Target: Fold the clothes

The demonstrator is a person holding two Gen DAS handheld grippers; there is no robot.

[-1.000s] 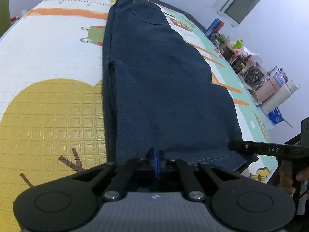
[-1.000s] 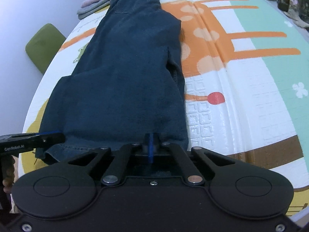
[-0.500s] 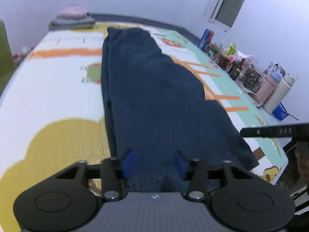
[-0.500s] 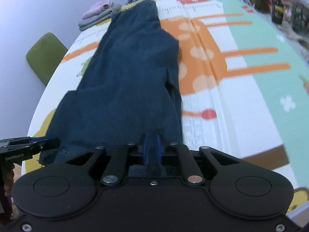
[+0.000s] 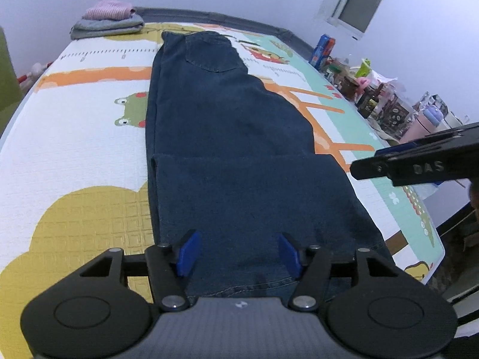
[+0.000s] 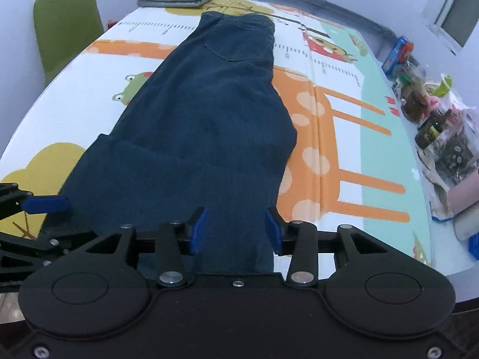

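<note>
Dark blue jeans [image 5: 227,137] lie lengthwise on the printed play mat [image 5: 74,125], legs stacked, waist at the far end. A shorter layer overlaps the near part, its edge running across the middle. My left gripper [image 5: 239,252] is open above the near hem, empty. My right gripper [image 6: 236,233] is open above the hem's right part [image 6: 233,179], empty. The right gripper also shows at the right edge of the left wrist view [image 5: 419,167]. The left gripper shows at the left of the right wrist view [image 6: 45,205].
Folded grey and pink clothes [image 5: 107,21] are stacked at the mat's far end. Bottles, jars and boxes [image 5: 374,98] crowd the right side. A green chair [image 6: 66,21] stands at the far left.
Both grippers were shut on the jeans hem a second ago. Both have opened, let go and lifted back; the hem now lies flat on the mat.
</note>
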